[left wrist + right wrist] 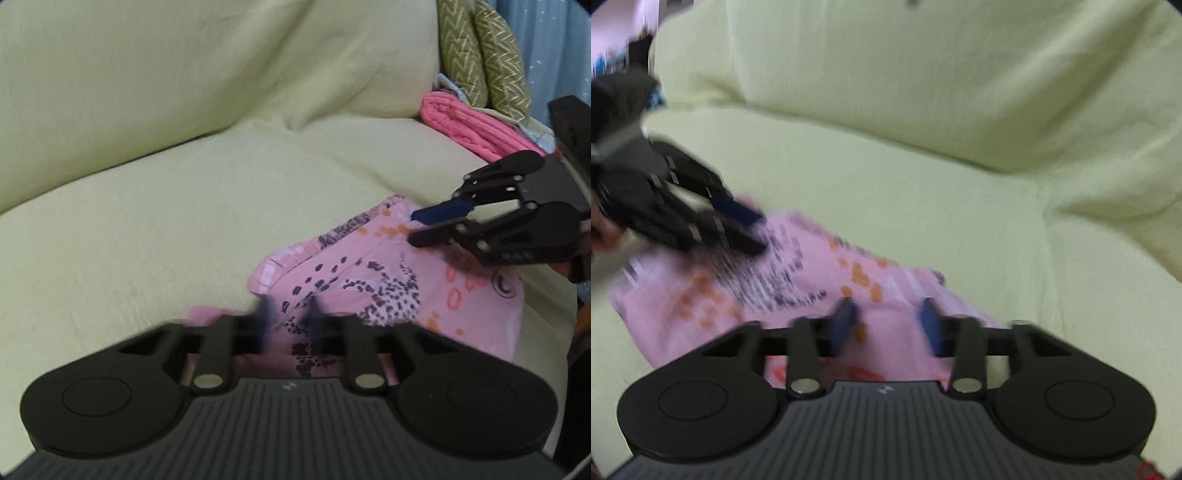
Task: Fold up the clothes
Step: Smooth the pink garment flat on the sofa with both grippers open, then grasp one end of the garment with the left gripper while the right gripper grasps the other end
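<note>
A pale green sofa (147, 221) is seen across both views, and a pink patterned garment (369, 288) is laid folded on its seat cushion. The left gripper (288, 314) is held low over the near edge of the garment, its fingers parted with a gap between them and nothing clamped. The right gripper (415, 226) is seen at the garment's far right corner, its blue-tipped fingers slightly apart and touching or just above the cloth; a grasp cannot be confirmed. Further right, a folded pink cloth (465, 122) is stacked against two green zigzag cushions (480, 55) at the sofa's end.
</note>
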The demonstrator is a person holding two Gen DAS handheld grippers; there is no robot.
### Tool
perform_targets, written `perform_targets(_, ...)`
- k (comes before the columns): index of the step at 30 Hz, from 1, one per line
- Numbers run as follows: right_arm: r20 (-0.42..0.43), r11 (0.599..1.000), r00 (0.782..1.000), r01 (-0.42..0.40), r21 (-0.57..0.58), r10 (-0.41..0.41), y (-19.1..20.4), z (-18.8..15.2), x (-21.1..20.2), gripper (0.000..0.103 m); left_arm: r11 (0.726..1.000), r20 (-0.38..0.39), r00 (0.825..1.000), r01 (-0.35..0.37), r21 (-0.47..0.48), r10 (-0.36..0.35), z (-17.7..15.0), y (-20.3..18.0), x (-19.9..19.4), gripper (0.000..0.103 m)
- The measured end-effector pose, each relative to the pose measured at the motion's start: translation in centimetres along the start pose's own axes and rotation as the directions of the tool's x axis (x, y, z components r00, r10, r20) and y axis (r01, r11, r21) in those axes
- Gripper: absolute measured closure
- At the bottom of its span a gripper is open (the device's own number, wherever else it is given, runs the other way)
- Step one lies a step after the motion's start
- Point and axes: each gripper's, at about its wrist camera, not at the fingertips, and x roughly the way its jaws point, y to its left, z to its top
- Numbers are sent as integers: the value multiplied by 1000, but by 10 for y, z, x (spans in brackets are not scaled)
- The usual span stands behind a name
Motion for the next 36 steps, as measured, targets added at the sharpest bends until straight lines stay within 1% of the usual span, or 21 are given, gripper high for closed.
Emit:
perform_targets(1, 8, 1000, 1000, 2, 3, -2, -2, 1, -2, 92, 1000, 10, 1000, -7, 19, 7, 0, -1, -3, 98)
perform_targets(2, 20, 1000, 1000, 2, 10, -2, -4, 2, -4, 101, 999, 24, 1000, -21, 34, 20, 0, 0, -4, 98)
perform_targets(4, 27, 999, 1000, 9, 36, -10, -8, 4, 0, 103, 1000, 25, 1000, -18, -3, 18, 1, 10, 1, 98)
perform_targets(7, 7, 995, 1000, 11, 104, -12, -18, 7, 14, 103, 999, 17, 1000, 1, -47, 0, -1, 19, 14, 97)
perform_targets(9, -2, 992, 999, 32, 119, -32, -21, 4, 13, 103, 998, 22, 1000, -13, -61, 14, -1, 22, 9, 89)
perform_targets(10, -6, 991, 999, 43, 124, -43, -22, 2, 11, 103, 996, 27, 999, -32, -77, 35, -1, 24, 7, 76)
perform_targets(11, -10, 990, 998, 55, 128, -54, -24, 1, 9, 103, 995, 29, 998, -50, -90, 53, -1, 26, 5, 69)
perform_targets(12, -8, 989, 998, 65, 135, -65, -26, -1, 6, 103, 993, 25, 997, -65, -99, 68, -3, 28, 1, 69)
perform_targets(15, 13, 986, 997, 76, 151, -79, -27, -8, -16, 99, 990, 8, 994, -110, -87, 111, -8, 25, -14, 69)
perform_targets(16, 21, 985, 997, 67, 157, -71, -25, -11, -25, 95, 991, 8, 993, -114, -66, 114, -9, 18, -21, 69)
perform_targets(17, 26, 985, 998, 54, 162, -59, -20, -15, -35, 94, 992, 8, 993, -117, -45, 117, -9, 12, -27, 64)
perform_targets(18, 27, 985, 999, 41, 165, -46, -14, -18, -42, 94, 993, 11, 993, -118, -15, 119, -12, 4, -34, 61)
perform_targets(19, 25, 986, 999, 28, 167, -33, -8, -21, -47, 90, 992, 19, 993, -120, 28, 120, -14, -9, -40, 54)
perform_targets(20, 24, 985, 1000, 15, 170, -19, -3, -24, -53, 83, 990, 27, 992, -123, 70, 121, -17, -21, -47, 48)
perform_targets(22, 18, 982, 1000, -14, 190, 11, 6, -30, -57, 72, 977, 37, 994, -110, 182, 105, -27, -52, -56, 41)
perform_targets(24, 12, 976, 999, -44, 213, 42, 15, -36, -60, 71, 961, 24, 997, -80, 265, 77, -38, -77, -56, 41)
perform_targets(25, -8, 975, 999, -49, 216, 52, 17, -36, -57, 71, 956, 7, 998, -68, 285, 69, -41, -86, -53, 41)
perform_targets(27, -62, 975, 996, -52, 216, 67, 19, -35, -46, 71, 956, -27, 998, -53, 290, 63, -48, -93, -44, 41)
perform_targets(29, -101, 977, 994, -28, 213, 50, 17, -37, -39, 69, 958, -62, 996, -45, 283, 65, -58, -87, -36, 38)
perform_targets(31, -113, 974, 993, -5, 228, 32, 10, -43, -42, 67, 979, -66, 997, -19, 204, 33, -61, -72, -39, 36)
perform_targets(36, -155, 970, 987, 69, 233, -33, 0, -51, -53, 64, 976, -76, 996, -38, 214, 55, -59, -67, -50, 36)
